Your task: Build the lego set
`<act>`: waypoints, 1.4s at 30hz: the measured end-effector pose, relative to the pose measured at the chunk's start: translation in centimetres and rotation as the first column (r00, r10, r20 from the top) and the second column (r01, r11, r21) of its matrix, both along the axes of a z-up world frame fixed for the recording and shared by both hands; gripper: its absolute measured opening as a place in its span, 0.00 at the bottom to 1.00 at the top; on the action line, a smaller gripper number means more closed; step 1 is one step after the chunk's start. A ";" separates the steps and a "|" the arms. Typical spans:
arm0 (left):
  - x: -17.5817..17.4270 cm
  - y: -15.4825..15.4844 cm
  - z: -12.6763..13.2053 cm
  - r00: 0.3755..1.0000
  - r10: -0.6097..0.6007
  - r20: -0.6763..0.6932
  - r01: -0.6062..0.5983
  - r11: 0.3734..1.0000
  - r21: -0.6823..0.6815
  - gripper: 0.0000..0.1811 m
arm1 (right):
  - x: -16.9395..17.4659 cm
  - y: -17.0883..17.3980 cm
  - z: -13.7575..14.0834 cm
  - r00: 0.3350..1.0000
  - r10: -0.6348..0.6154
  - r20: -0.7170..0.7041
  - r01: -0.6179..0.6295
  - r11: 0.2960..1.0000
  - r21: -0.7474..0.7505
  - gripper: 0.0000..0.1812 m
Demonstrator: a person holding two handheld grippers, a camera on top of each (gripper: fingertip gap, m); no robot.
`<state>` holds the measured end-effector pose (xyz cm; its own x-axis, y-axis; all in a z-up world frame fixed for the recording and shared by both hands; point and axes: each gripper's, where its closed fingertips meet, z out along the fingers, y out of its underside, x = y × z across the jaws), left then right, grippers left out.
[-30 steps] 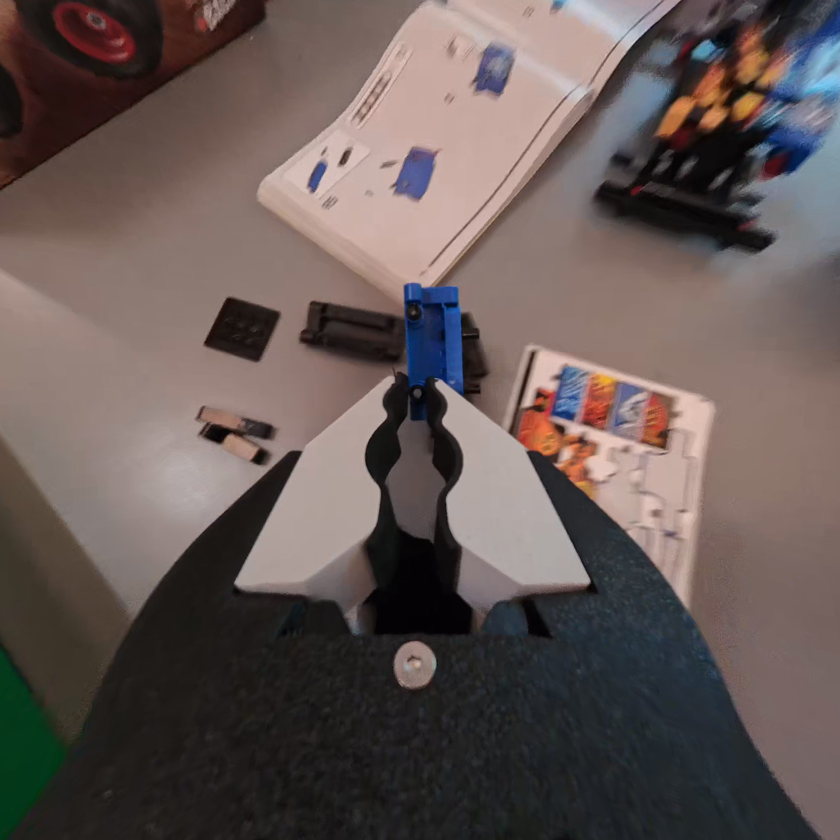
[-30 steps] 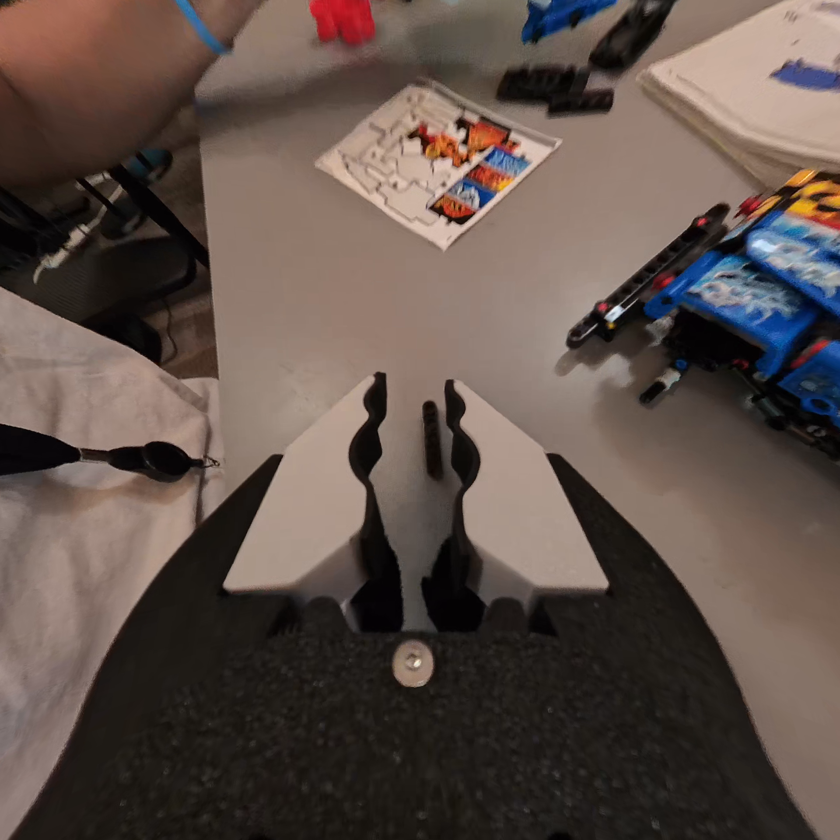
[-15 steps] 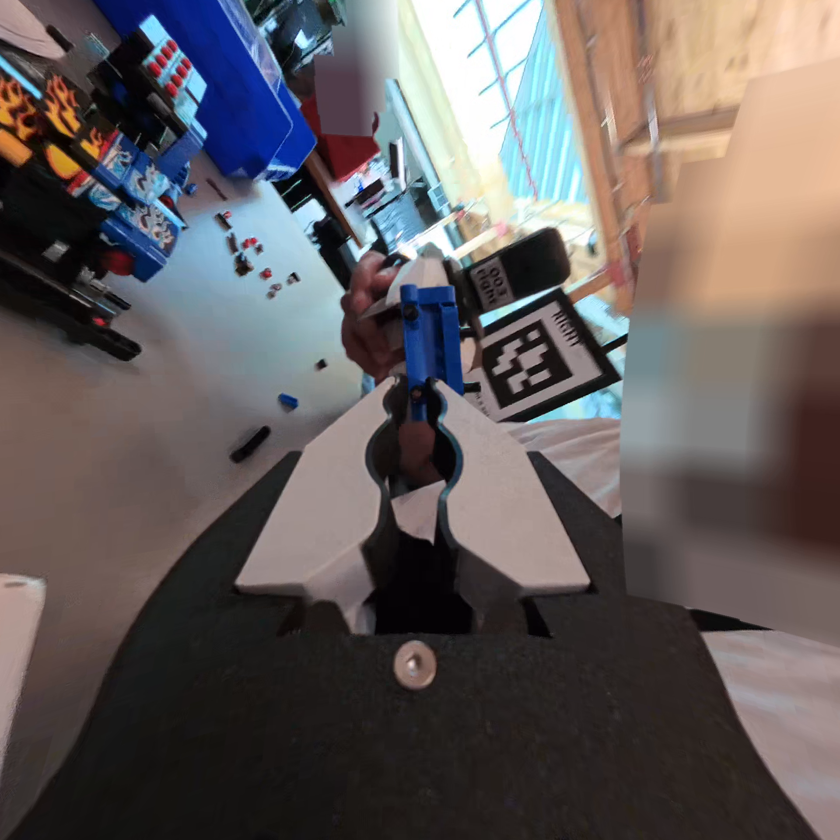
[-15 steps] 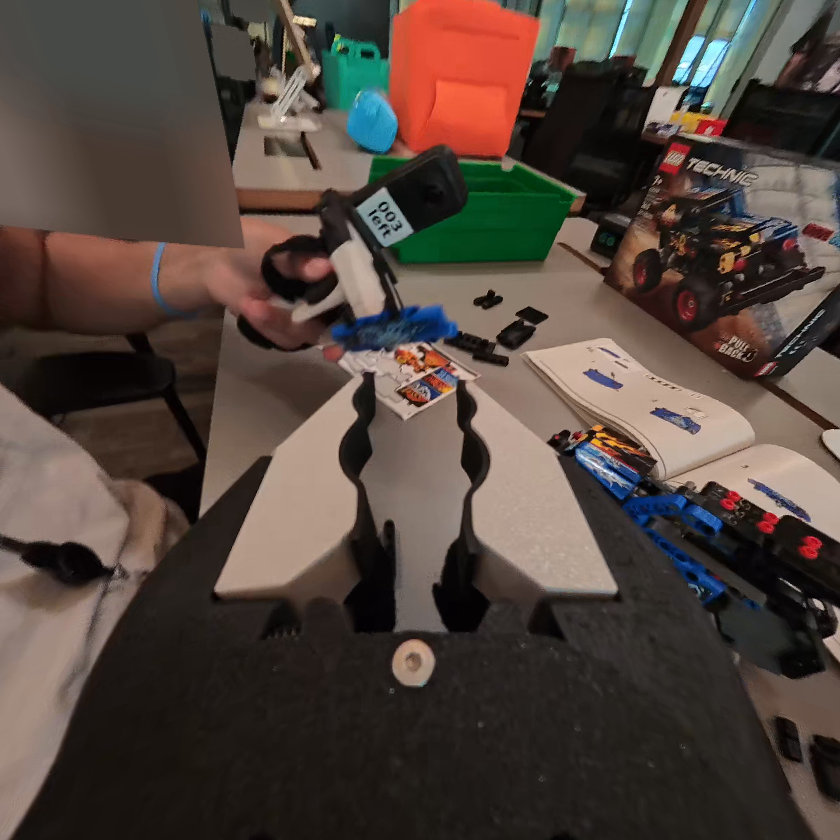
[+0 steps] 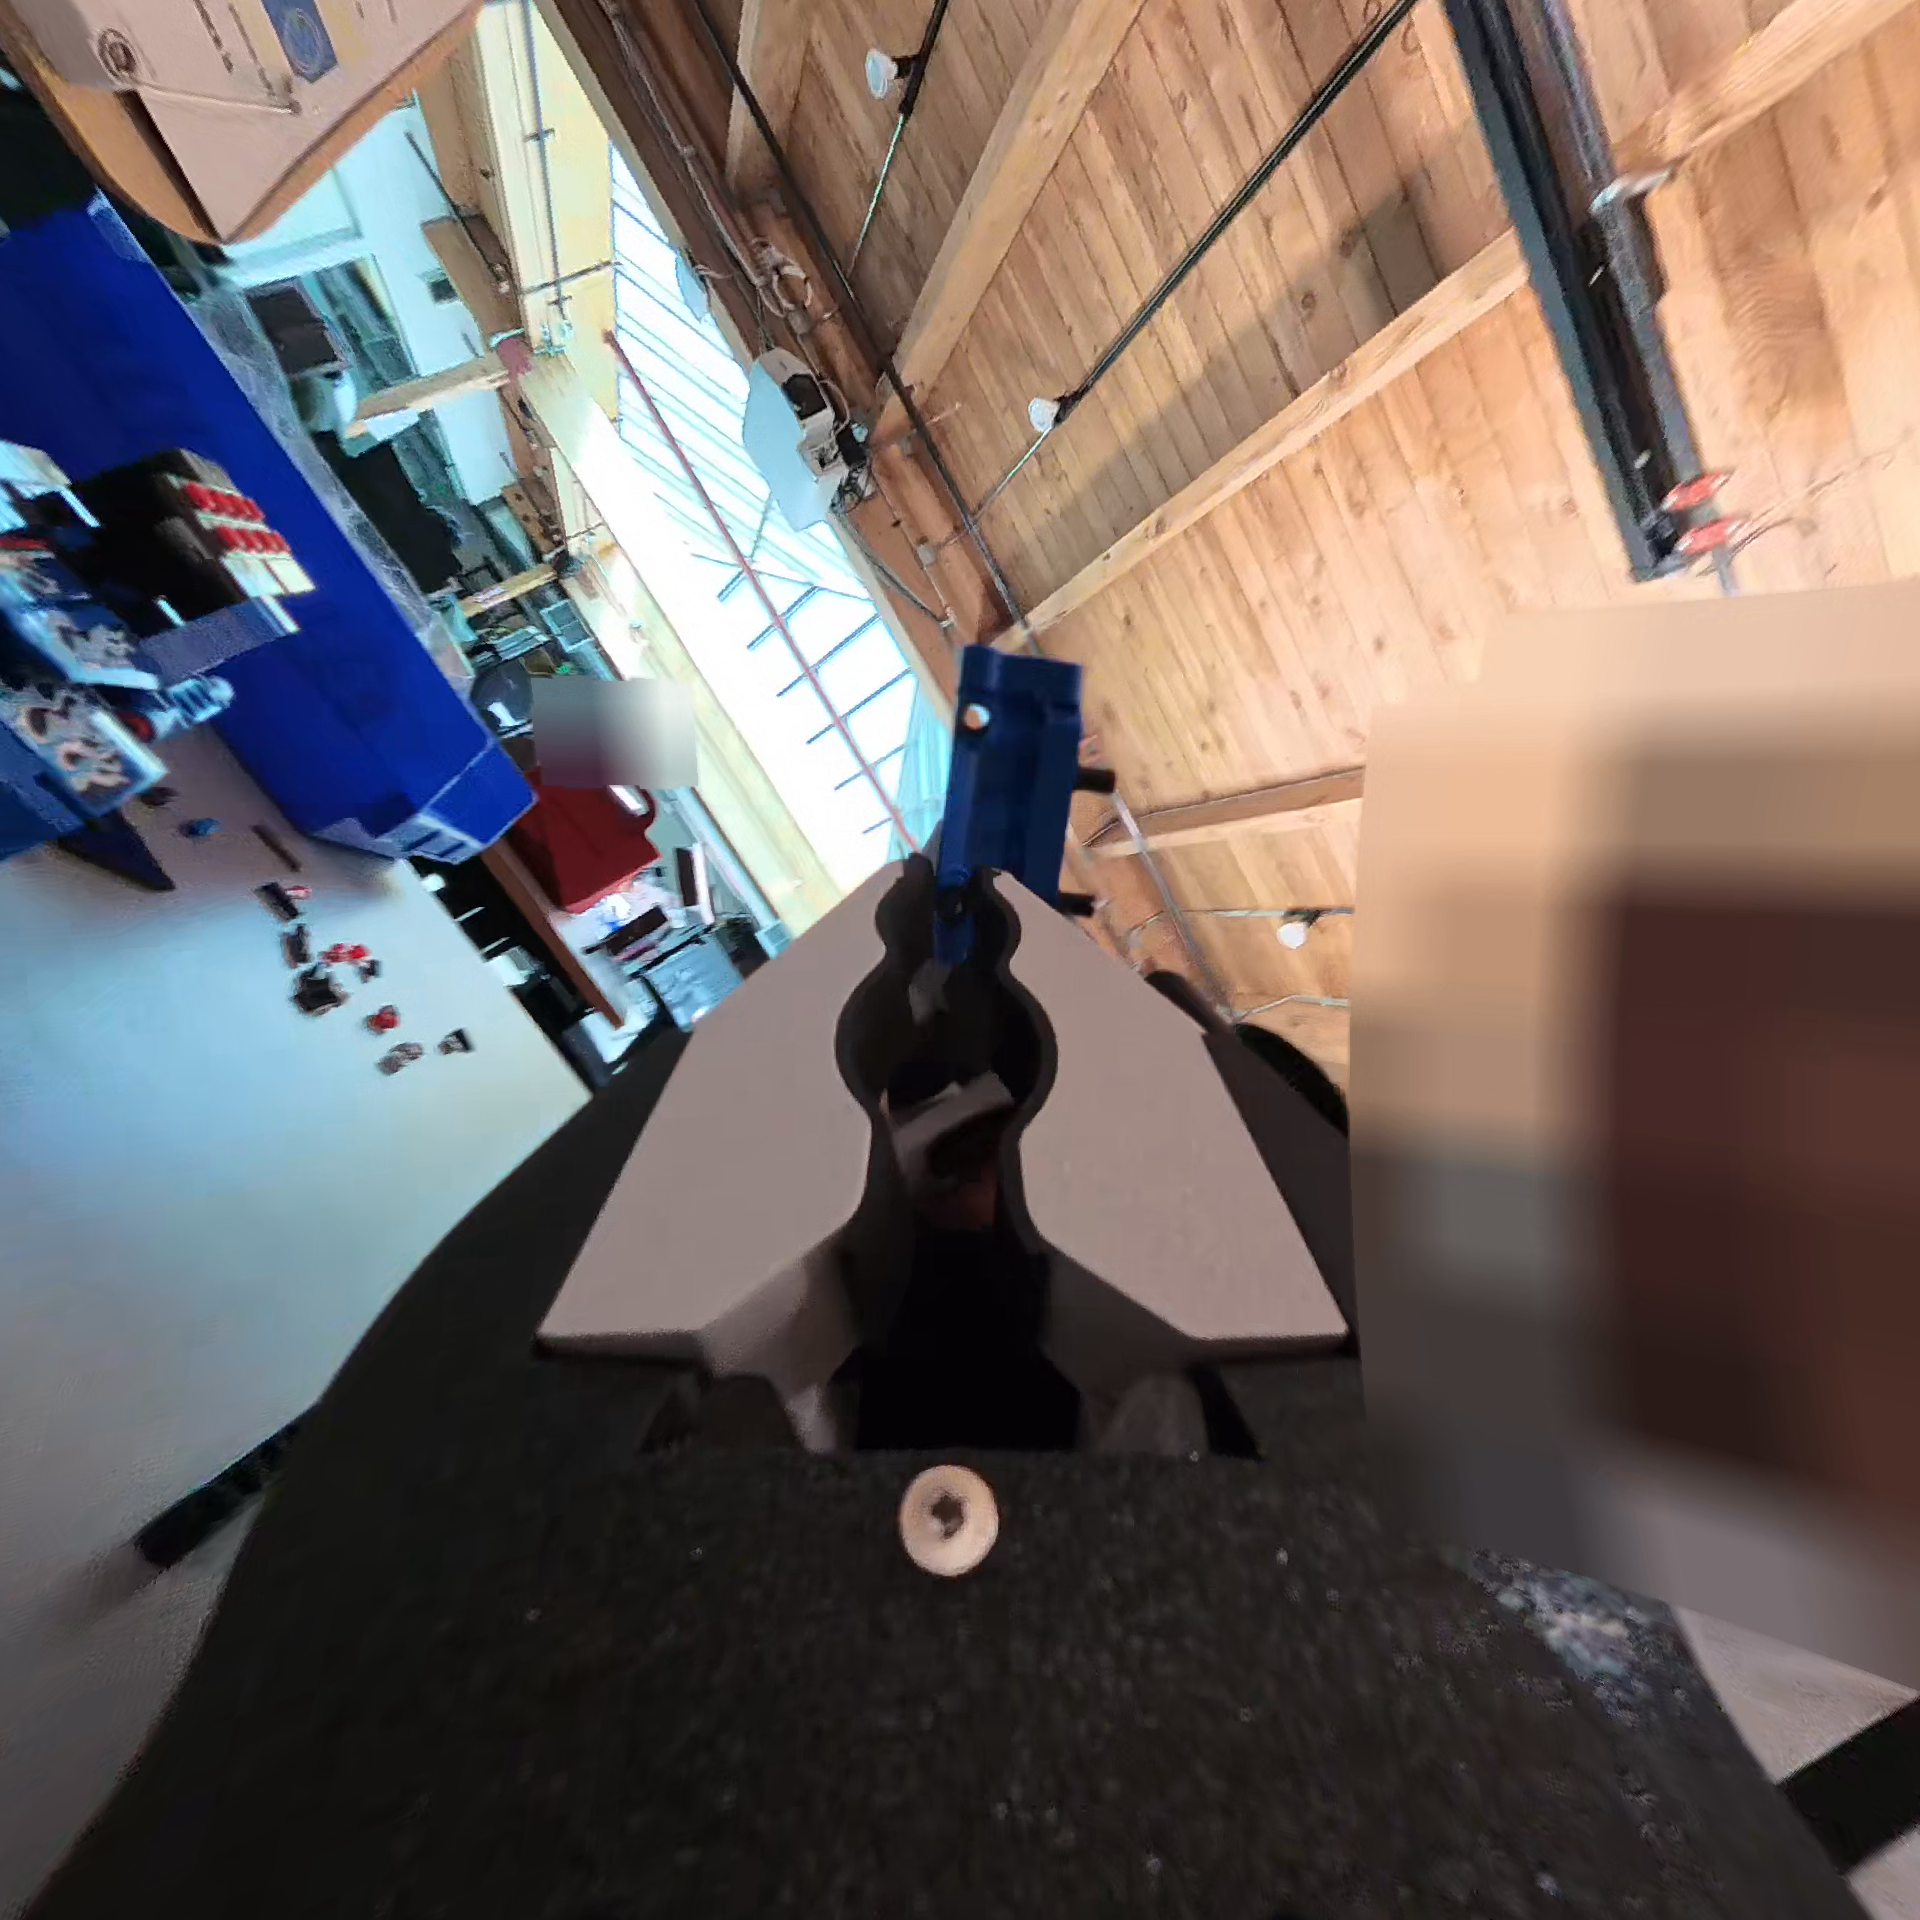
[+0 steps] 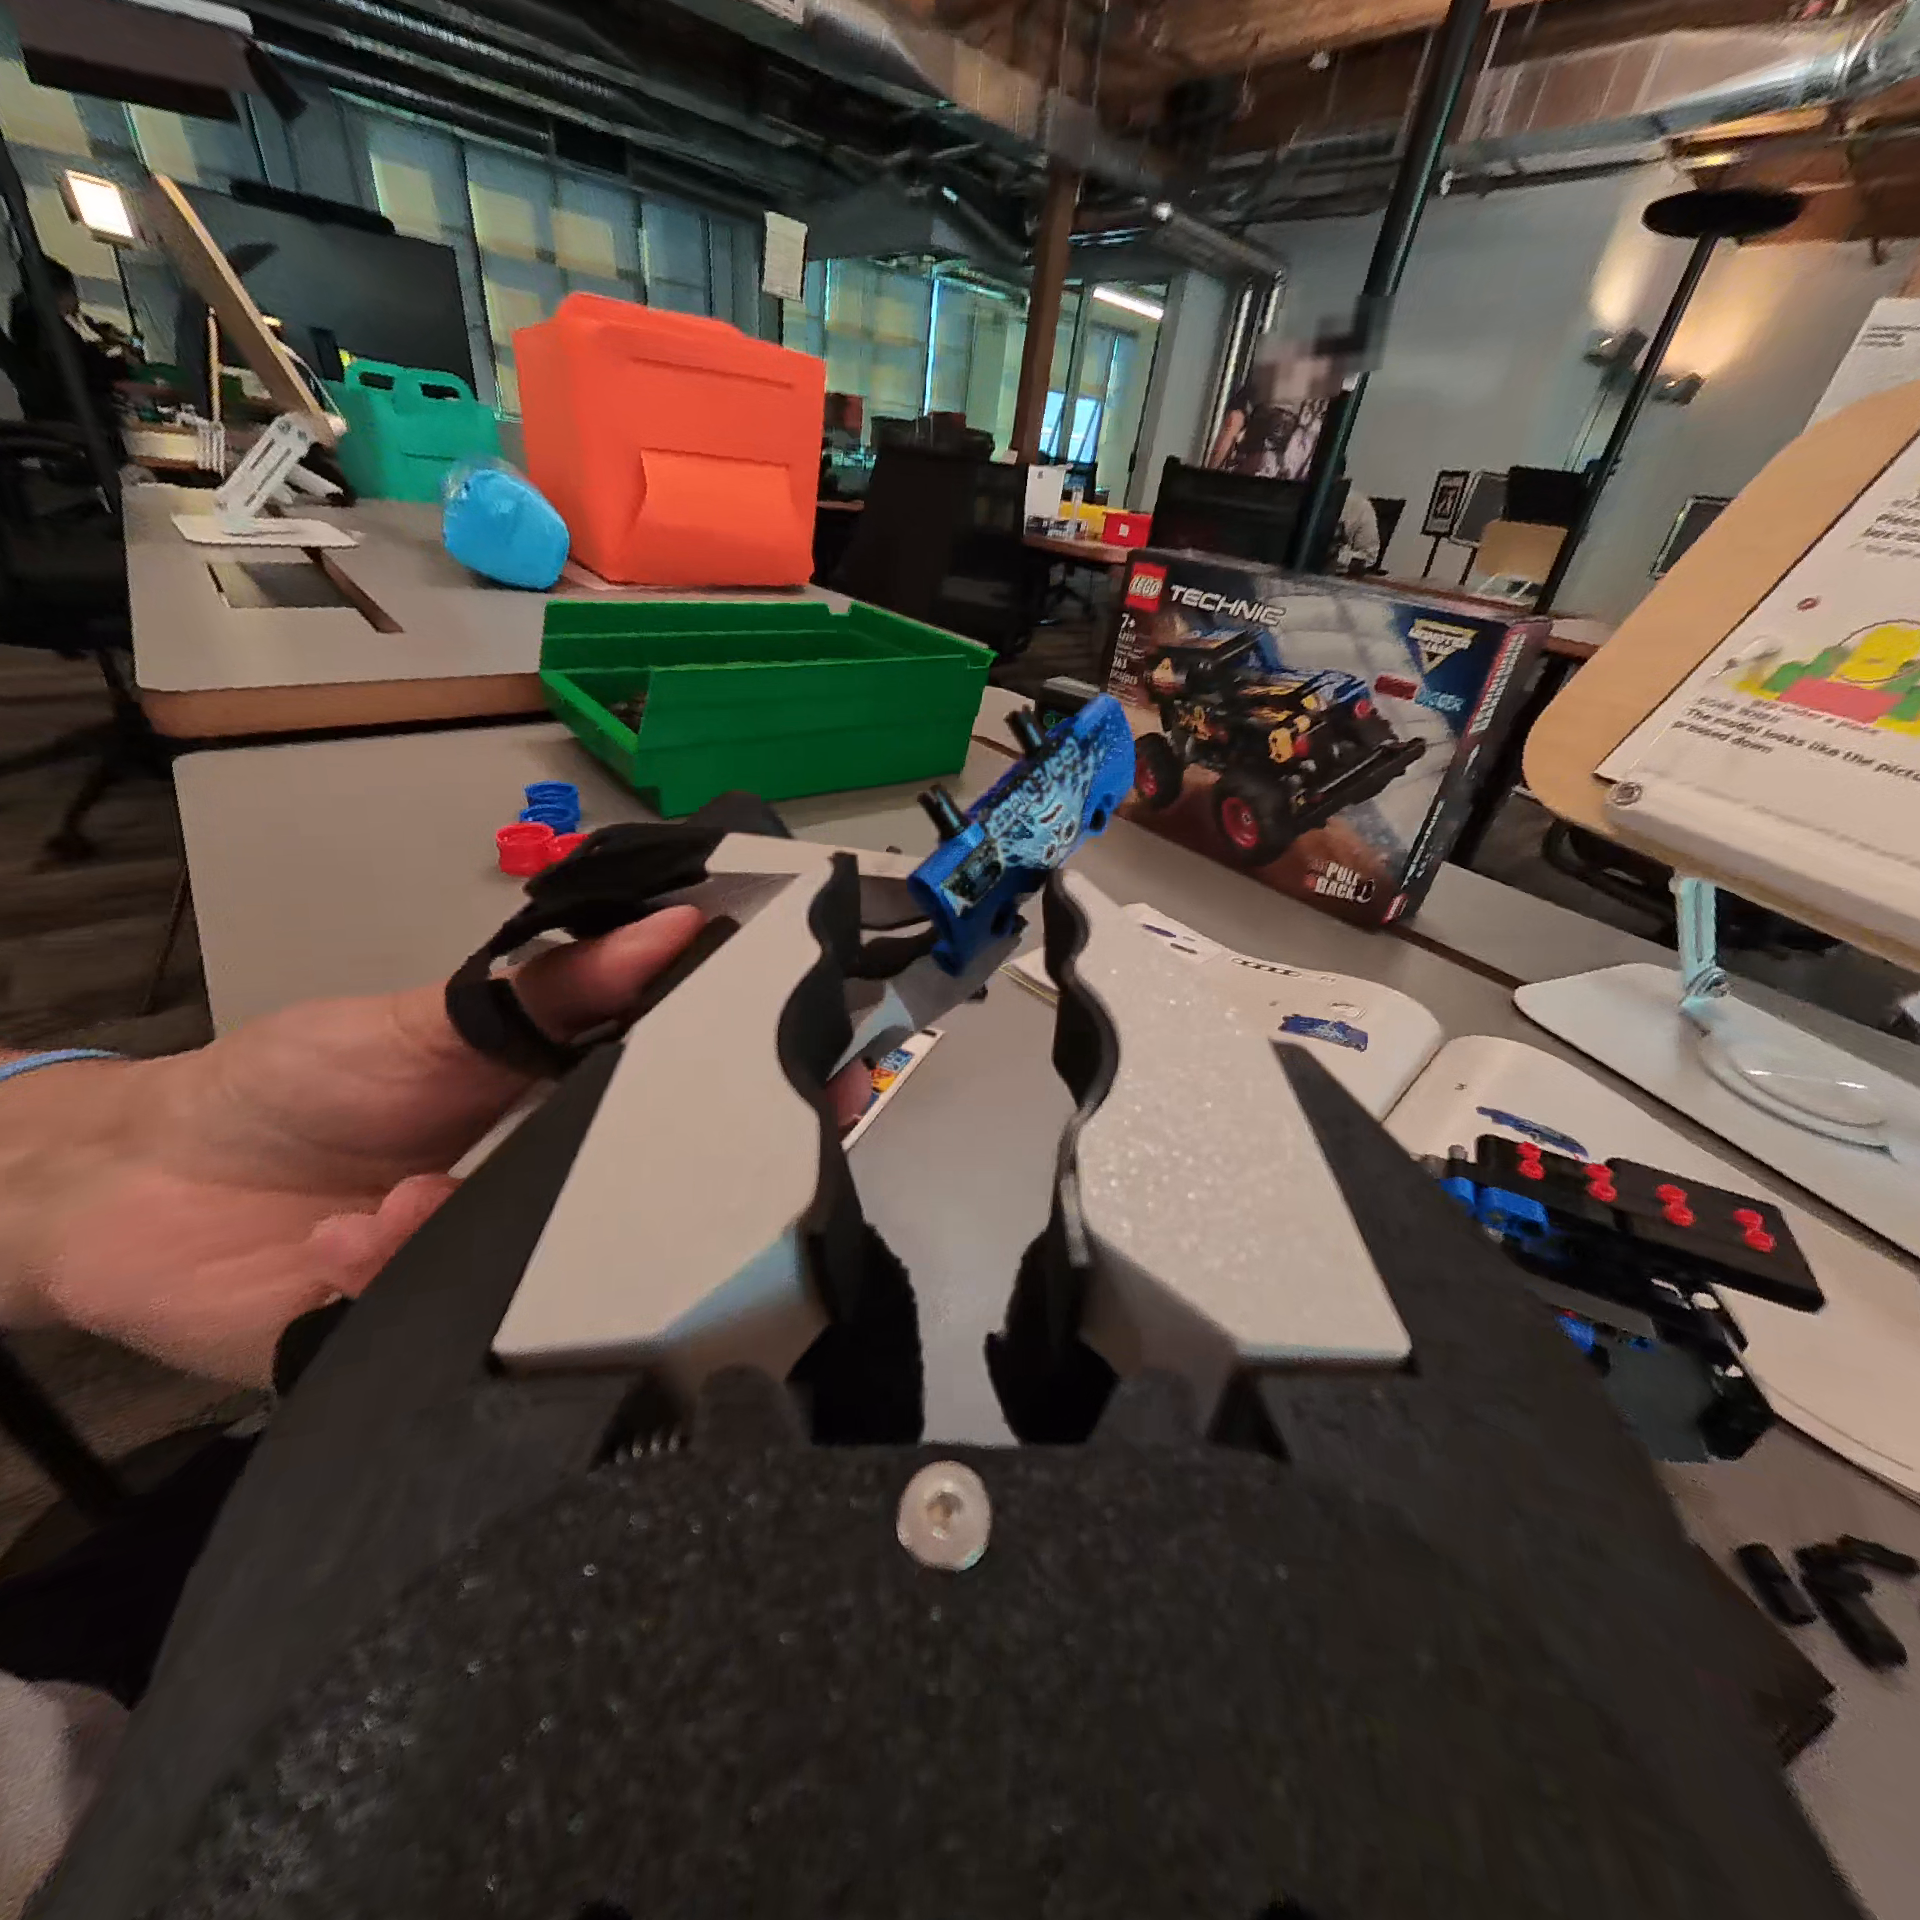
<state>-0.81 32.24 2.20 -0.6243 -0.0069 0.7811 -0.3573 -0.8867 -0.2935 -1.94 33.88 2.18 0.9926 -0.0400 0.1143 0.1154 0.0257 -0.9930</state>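
My left gripper (image 5: 961,883) is shut on the lower end of a blue lego panel (image 5: 1006,779) and holds it up in the air, tilted toward the ceiling. In the right wrist view the same panel (image 6: 1023,831), with a printed sticker and black pins, sits just beyond my right gripper (image 6: 945,894). The right gripper is open with nothing between its fingers. The left gripper (image 6: 940,966) and the hand holding it (image 6: 312,1091) come in from the left. The partly built blue and black truck (image 6: 1621,1247) stands on the table at the right.
An open instruction booklet (image 6: 1247,1008) lies under the panel. The set's box (image 6: 1320,727), a green bin (image 6: 758,707) and an orange box (image 6: 665,447) stand behind. A paper stand (image 6: 1766,727) is at the right. Red and blue rings (image 6: 540,831) and small black pieces (image 6: 1829,1590) lie loose. Only a small space, under 4 cm, lies between the two pairs of fingers.
My left gripper lifted the blue panel off the table and tilted it upward. My right gripper rose from the table and now faces the panel at close range.
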 end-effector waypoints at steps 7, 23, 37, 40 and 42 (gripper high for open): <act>-0.7 -1.6 -1.3 0.994 0.076 0.075 -0.099 0.920 0.380 0.09 | 0.6 -1.5 -0.2 0.992 0.083 -0.093 -0.079 0.996 0.045 0.04; -1.4 0.1 -0.3 0.979 0.101 0.175 -0.167 0.894 0.416 0.06 | -1.0 -1.1 -1.5 0.870 0.368 -0.329 -0.320 0.928 0.190 0.04; -1.7 0.3 0.1 0.952 0.192 0.238 -0.289 0.816 0.501 0.08 | -1.1 -1.0 -1.4 0.733 0.456 -0.505 -0.361 0.890 0.280 0.03; -1.9 0.3 0.3 0.942 0.223 0.252 -0.322 0.813 0.485 0.10 | -1.3 -0.9 -1.4 0.717 0.454 -0.529 -0.326 0.889 0.321 0.03; -1.9 0.4 0.2 0.941 0.239 0.241 -0.328 0.824 0.462 0.13 | -1.1 -0.8 -1.5 0.733 0.435 -0.523 -0.295 0.896 0.331 0.03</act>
<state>-2.75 32.62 2.42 -0.6536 -0.5564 0.5131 -0.0195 -0.6653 -0.7463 -2.99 33.03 0.73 0.8096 0.3857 -0.4425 -0.5313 0.1610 -0.8318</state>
